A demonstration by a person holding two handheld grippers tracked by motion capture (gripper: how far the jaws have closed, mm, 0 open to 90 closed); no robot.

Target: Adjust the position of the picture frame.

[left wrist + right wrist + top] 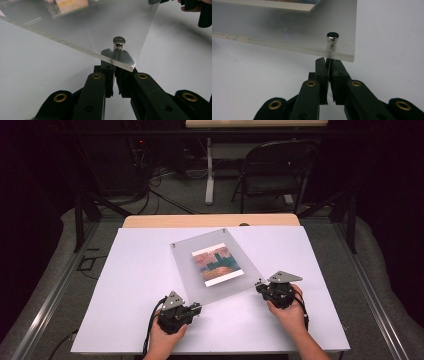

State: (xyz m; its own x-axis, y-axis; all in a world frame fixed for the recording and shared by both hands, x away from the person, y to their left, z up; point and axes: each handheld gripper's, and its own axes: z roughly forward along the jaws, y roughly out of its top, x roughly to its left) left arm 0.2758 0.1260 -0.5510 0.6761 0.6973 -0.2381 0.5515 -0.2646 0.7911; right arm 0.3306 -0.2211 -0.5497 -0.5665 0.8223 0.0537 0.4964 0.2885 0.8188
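Left gripper [196,309]: jaws closed together at the near left corner of the frame [216,265], tips under its edge; whether they pinch anything there is hard to tell.
Right gripper [260,286]: jaws closed, tips against the frame's near right corner, under the edge; a thin pale line runs between them, too fine to make out.
Frame: clear acrylic sheet lying askew on the white table [125,285], about mid-table, its far corners toward the table's far edge.
Picture [217,264]: small print with a white border, in the middle of the sheet.
Left gripper view: shows a metal bolt [118,43] standing at the sheet's corner just beyond the jaw tips, and the thick cut edge of the acrylic; the other gripper [197,10] appears at the top right, cut off.
Right gripper view: shows a like bolt [332,39] at its corner, directly above the closed tips.
High view: shows the whole sheet, both hands and two small fittings at the far corners; the near bolts are too small to pick out.
Cut off: the picture, at the top of both gripper views.
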